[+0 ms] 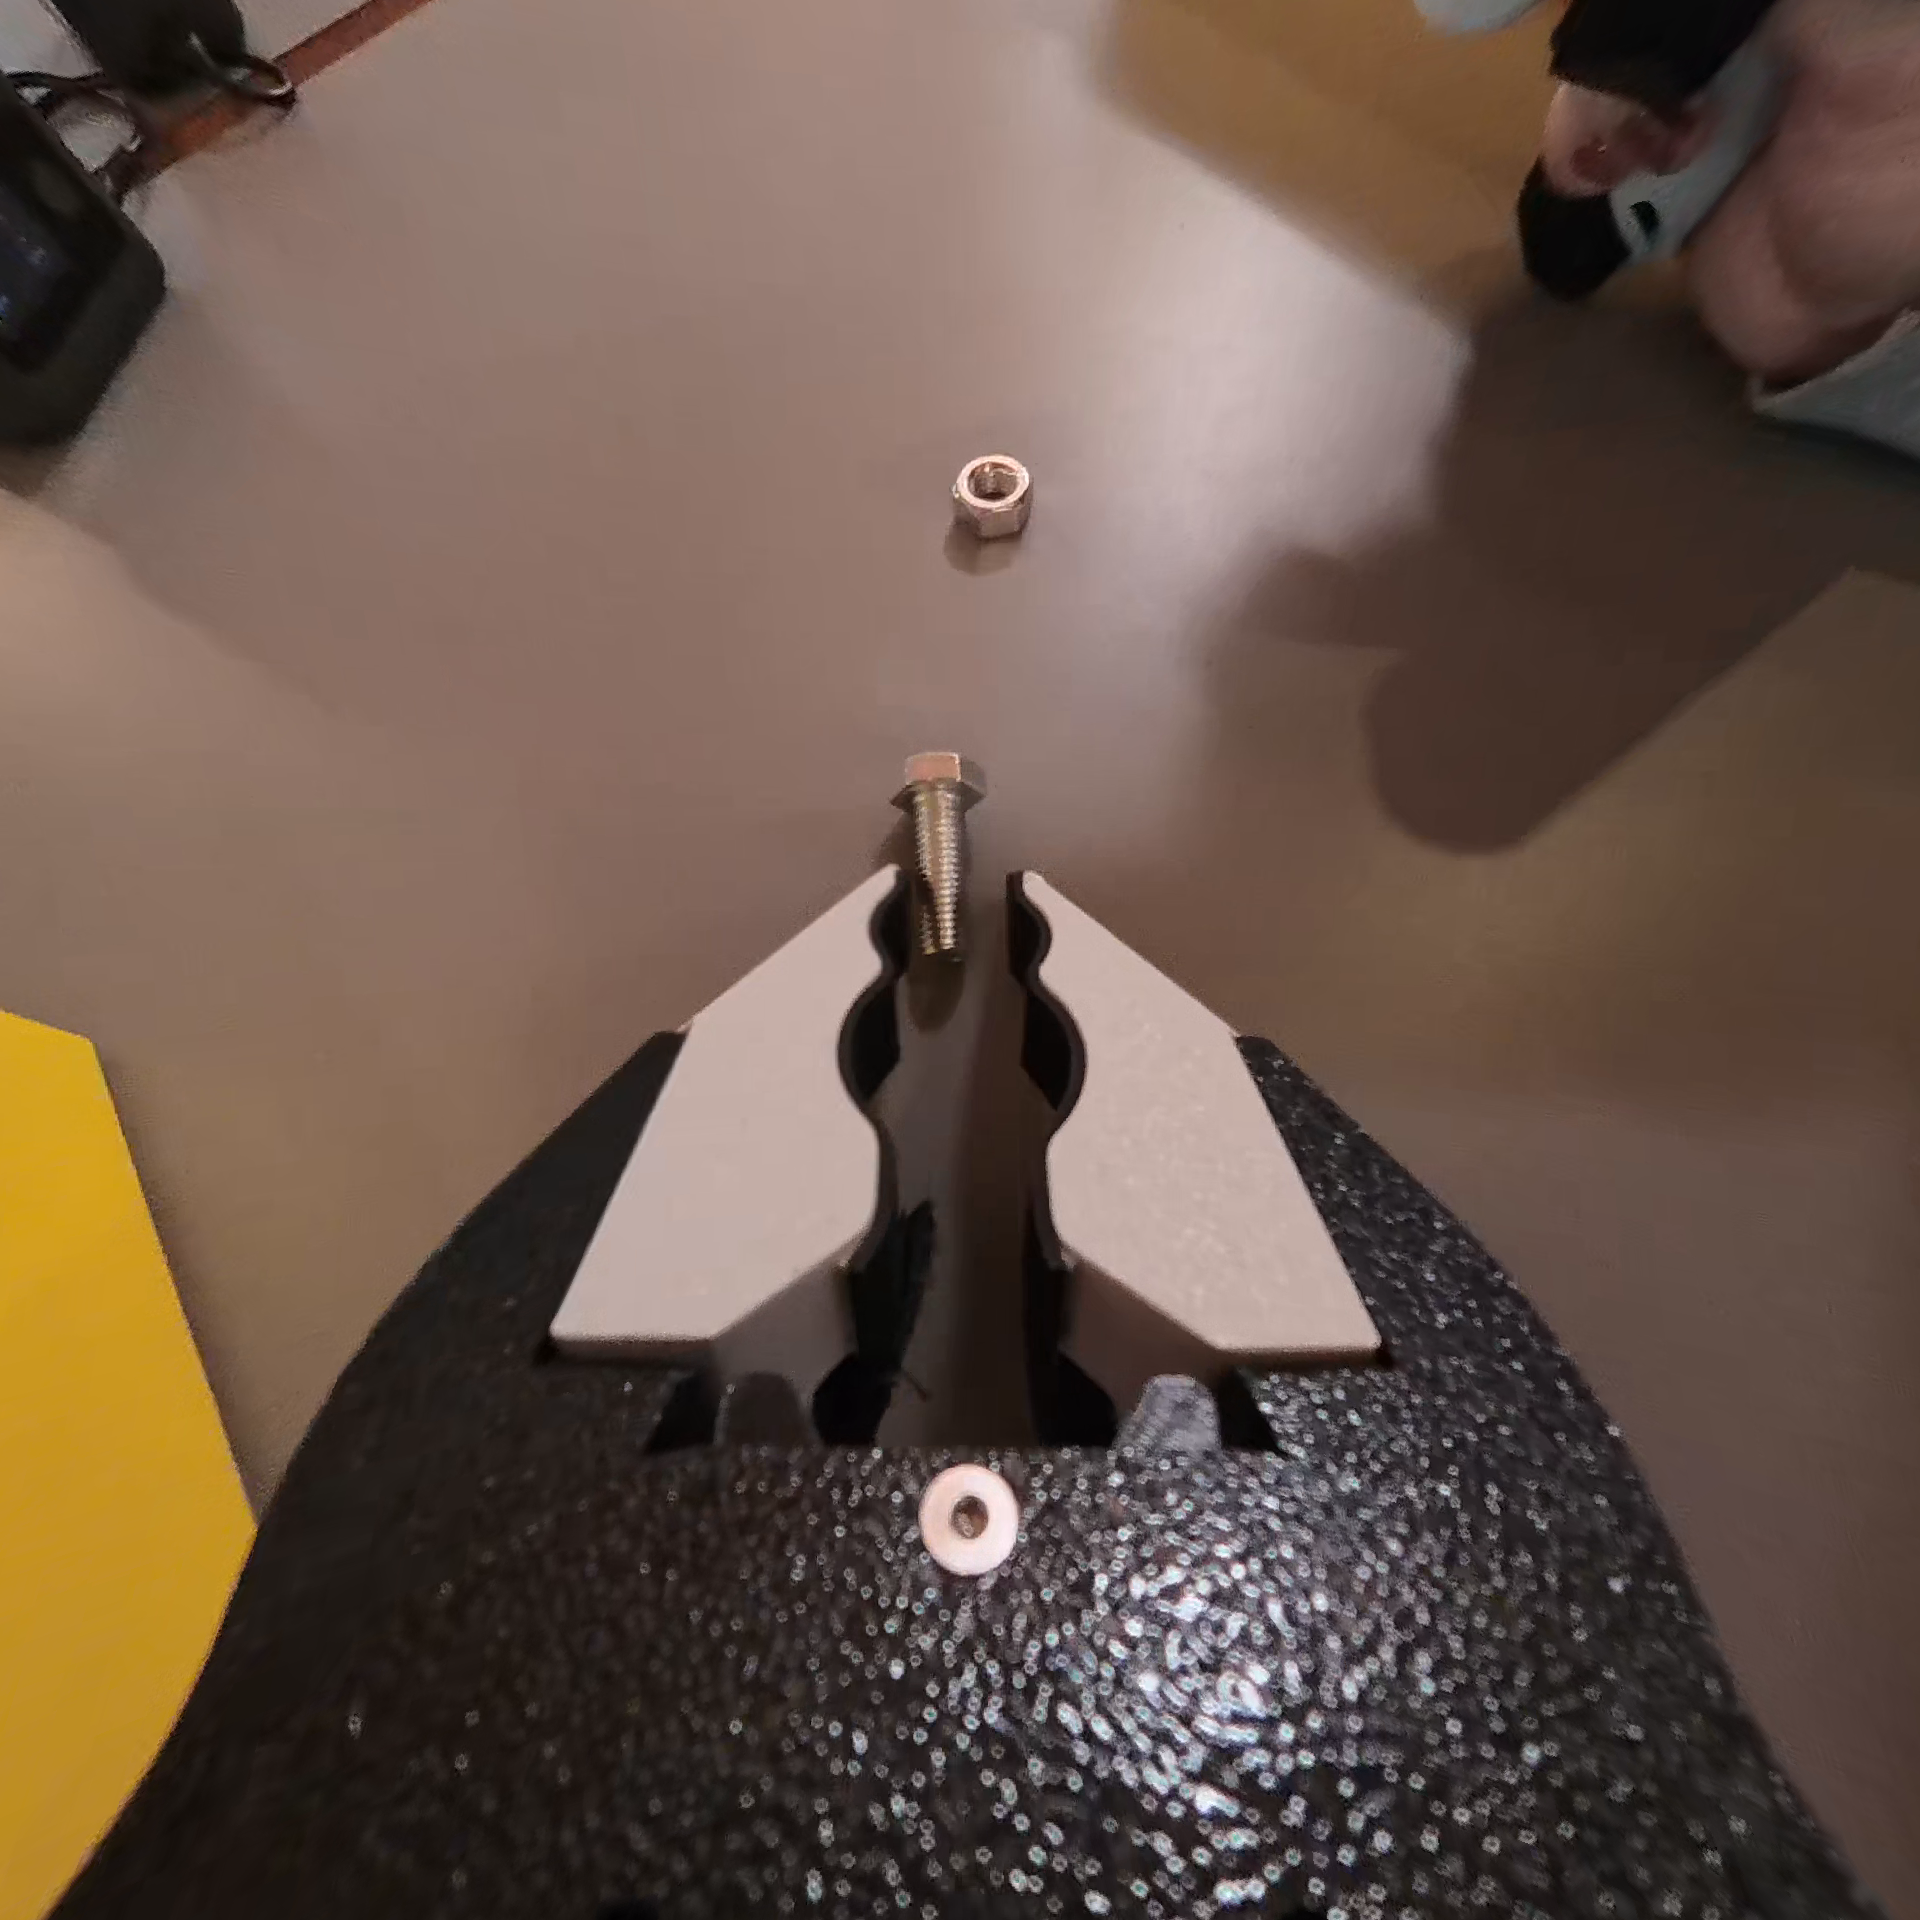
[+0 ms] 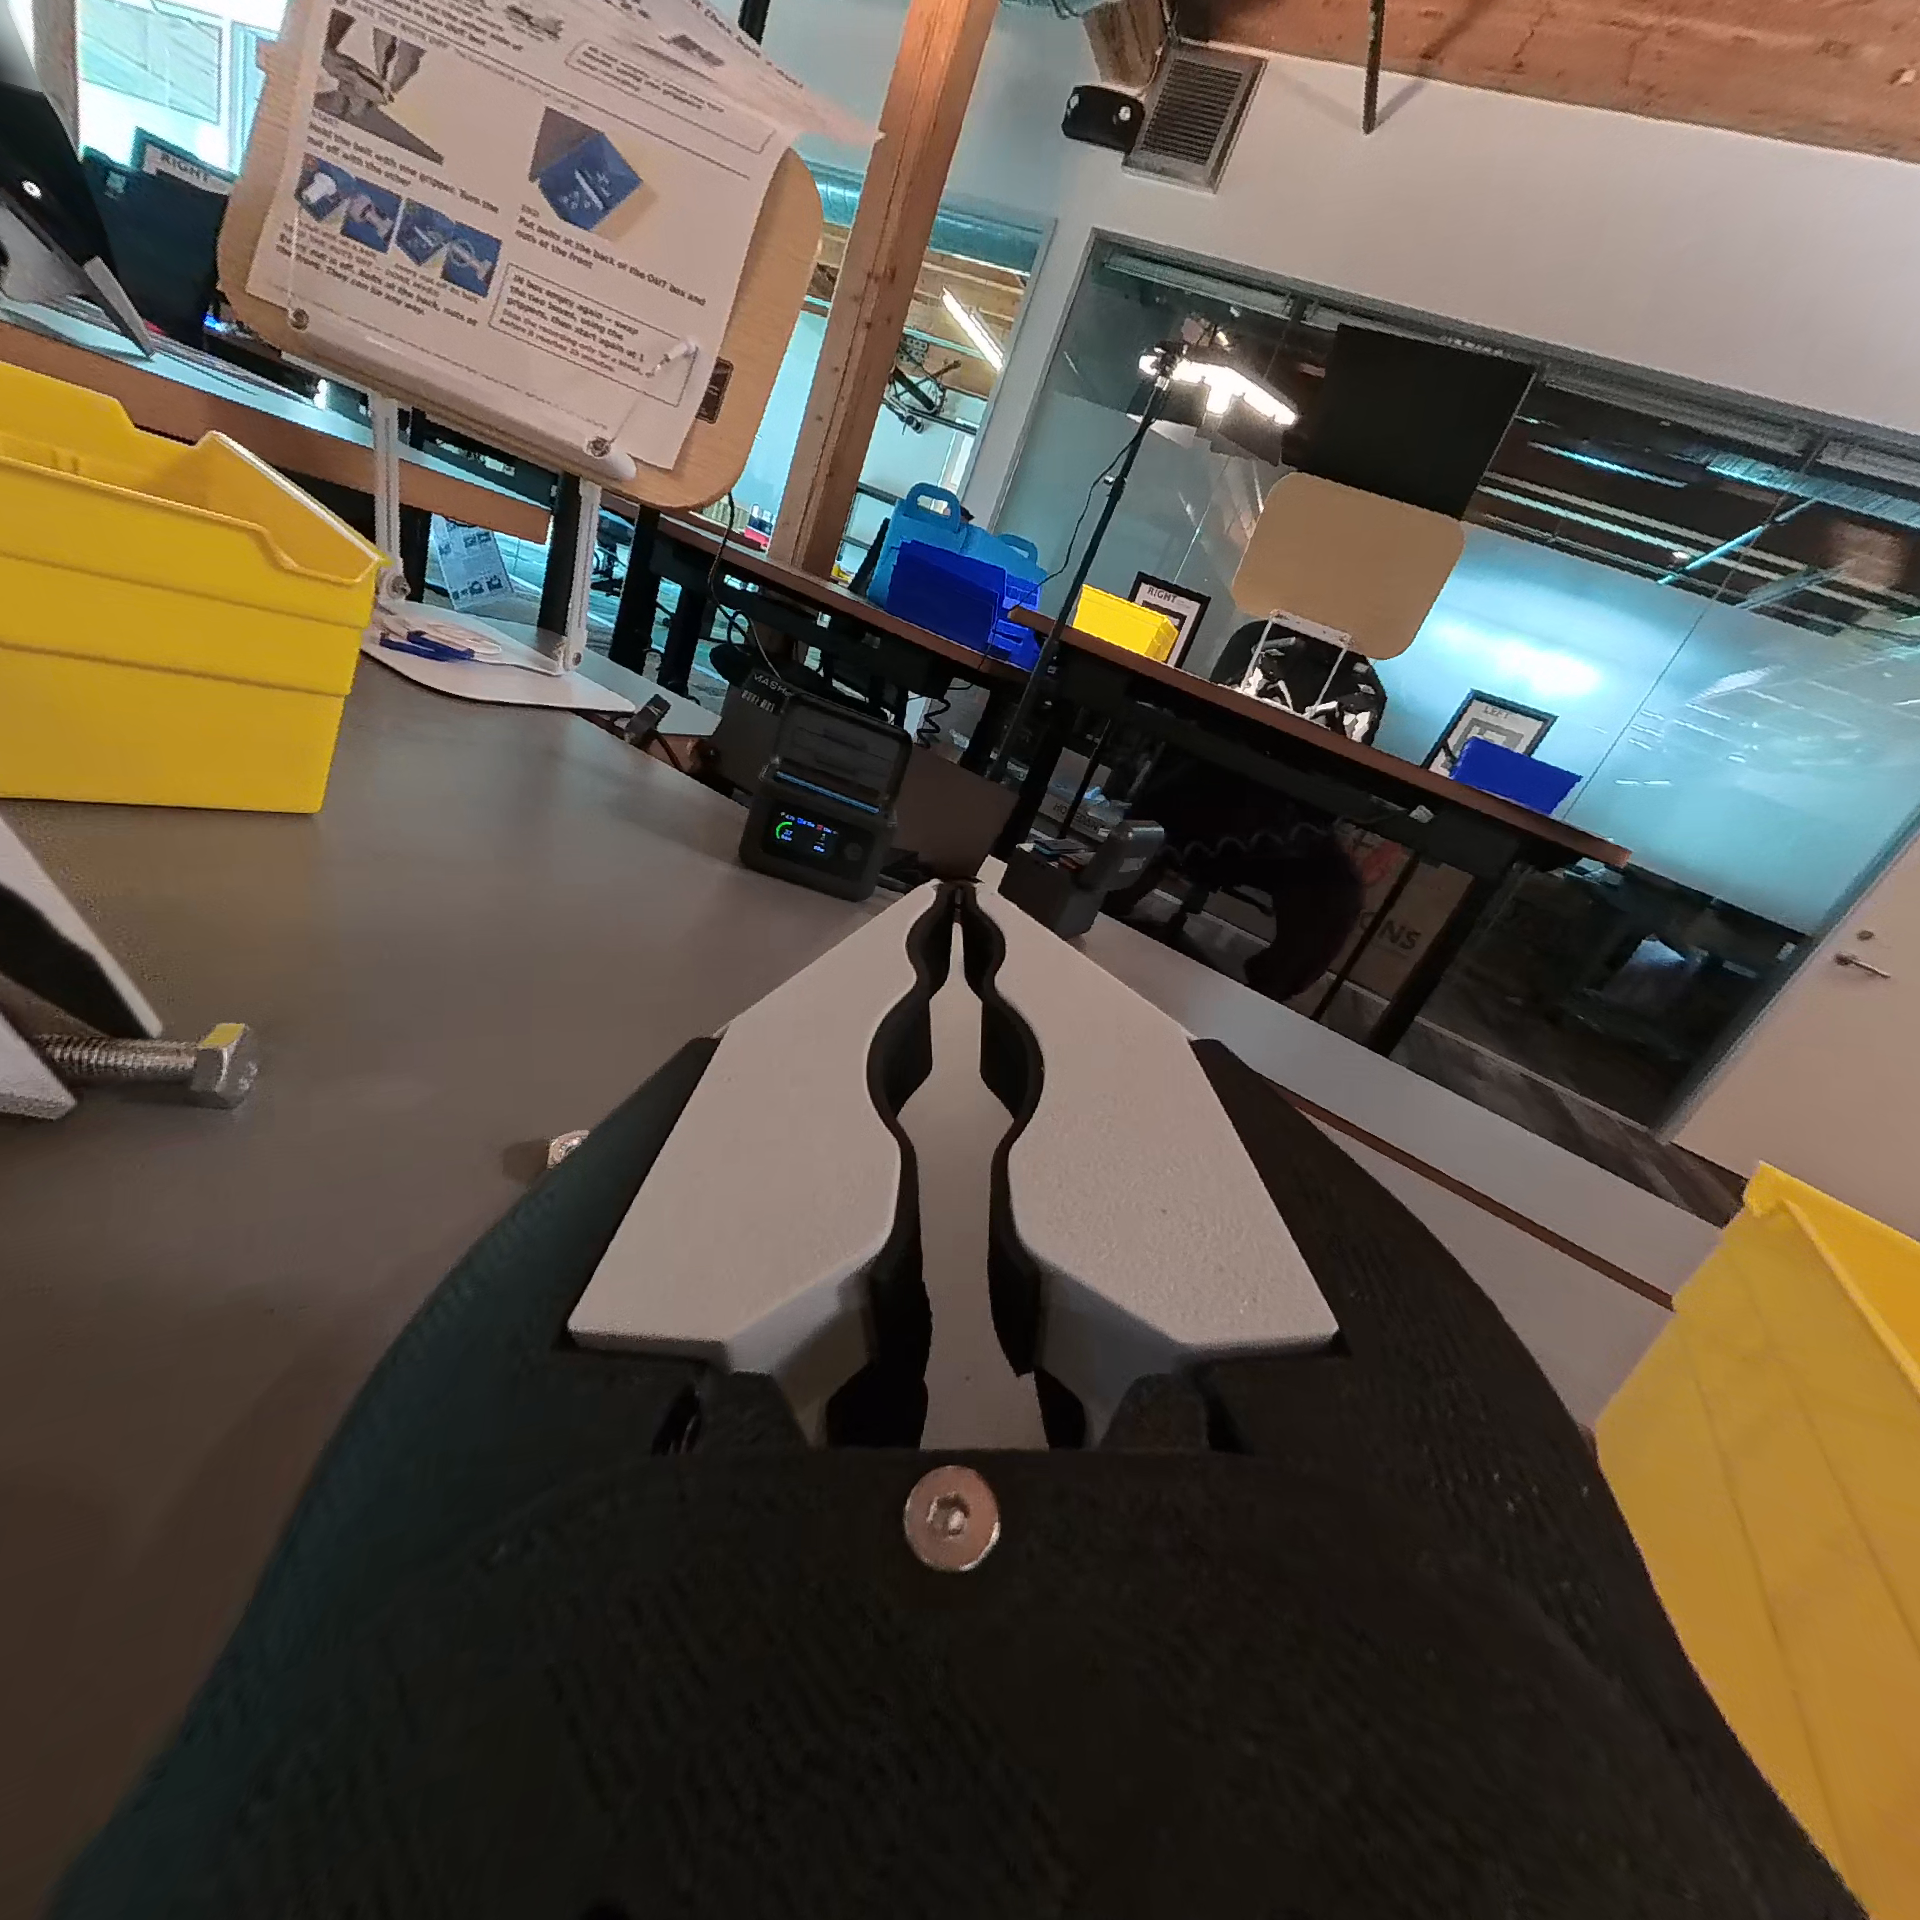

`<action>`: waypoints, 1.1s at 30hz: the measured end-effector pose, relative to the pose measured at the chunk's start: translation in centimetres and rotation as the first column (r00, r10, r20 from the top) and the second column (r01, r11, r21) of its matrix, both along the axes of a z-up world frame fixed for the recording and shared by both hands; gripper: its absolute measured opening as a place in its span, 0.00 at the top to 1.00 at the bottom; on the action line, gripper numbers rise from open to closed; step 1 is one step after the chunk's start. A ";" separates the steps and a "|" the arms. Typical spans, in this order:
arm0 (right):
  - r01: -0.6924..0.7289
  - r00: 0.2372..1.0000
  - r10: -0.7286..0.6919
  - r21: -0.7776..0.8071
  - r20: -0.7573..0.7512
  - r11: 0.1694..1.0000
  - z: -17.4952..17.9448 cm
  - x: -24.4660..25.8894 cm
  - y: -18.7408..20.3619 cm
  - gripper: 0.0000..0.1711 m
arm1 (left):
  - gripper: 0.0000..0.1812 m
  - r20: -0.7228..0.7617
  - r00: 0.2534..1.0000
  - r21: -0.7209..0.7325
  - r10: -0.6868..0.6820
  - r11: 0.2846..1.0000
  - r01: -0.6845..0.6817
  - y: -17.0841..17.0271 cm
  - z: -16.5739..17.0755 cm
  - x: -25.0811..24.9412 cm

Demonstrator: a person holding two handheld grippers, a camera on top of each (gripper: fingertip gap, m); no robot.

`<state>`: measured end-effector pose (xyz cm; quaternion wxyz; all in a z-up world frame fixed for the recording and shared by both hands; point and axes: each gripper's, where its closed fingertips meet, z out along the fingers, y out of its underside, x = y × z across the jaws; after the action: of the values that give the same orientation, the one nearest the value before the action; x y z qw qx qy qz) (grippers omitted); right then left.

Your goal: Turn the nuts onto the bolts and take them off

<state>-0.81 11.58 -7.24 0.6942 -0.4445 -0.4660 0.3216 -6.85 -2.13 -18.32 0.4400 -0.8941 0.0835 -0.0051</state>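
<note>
In the left wrist view a brass-coloured bolt (image 1: 935, 862) lies on the grey-brown table (image 1: 520, 623), its head pointing away. My left gripper (image 1: 958, 883) is open, its fingertips on either side of the bolt's threaded end; the bolt is close to the left finger (image 1: 790, 1091), with a gap on the right. A hex nut (image 1: 987, 497) lies flat farther ahead. My right gripper (image 2: 961, 896) is shut and empty, held low over the table. To its left it sees the bolt (image 2: 156, 1060) between the left gripper's fingers (image 2: 52, 956), and the nut (image 2: 566, 1146), partly hidden.
A yellow bin (image 2: 177, 644) stands at the back left and another (image 2: 1766, 1507) at the near right; a yellow corner (image 1: 94, 1455) shows by my left gripper. An instruction board (image 2: 520, 239) on a stand and a small black device (image 2: 821, 810) sit at the far edge. A hand (image 1: 1787, 208) holds the right gripper. About 20 cm separates my left fingertips from my right. About 9 cm separates my left fingertips from the hex nut (image 1: 987, 497).
</note>
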 end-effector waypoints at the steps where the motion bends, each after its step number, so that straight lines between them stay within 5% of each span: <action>1: -0.003 1.000 0.003 0.001 0.003 1.000 0.0 0.0 -0.1 1.00 | 0.92 0.001 1.000 0.000 -0.001 1.000 0.001 0.0 0.0 0.0; 7: -0.053 0.998 0.053 -0.013 0.029 0.999 -0.3 -0.4 -0.8 0.99 | 0.95 0.016 1.000 -0.005 -0.009 1.000 0.009 -0.1 -0.1 0.2; 14: -0.266 0.956 0.278 -0.120 0.098 0.957 -1.3 -1.3 -3.7 0.92 | 0.96 -0.049 0.999 0.041 0.001 0.999 0.001 0.2 0.5 -0.1; 18: -0.378 0.908 0.360 0.045 0.215 0.925 -2.1 -1.3 -6.6 0.89 | 0.96 -0.039 0.999 0.165 -0.011 0.986 0.017 0.6 2.6 0.2; 25: -0.485 0.840 0.323 0.339 0.436 0.806 -4.9 -1.8 -10.9 0.80 | 0.96 -0.138 0.987 0.250 -0.082 0.961 0.115 0.6 4.1 1.6; 33: -0.446 0.841 -0.031 0.726 0.540 0.523 -8.1 -3.6 -12.4 0.82 | 0.96 -0.115 0.980 0.188 -0.160 0.966 0.179 0.8 3.0 3.3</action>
<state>-4.38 -0.83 -15.37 0.6320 -0.0667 -0.7718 0.0223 -3.60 -1.35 -15.33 0.5199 -0.8346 0.1815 0.0098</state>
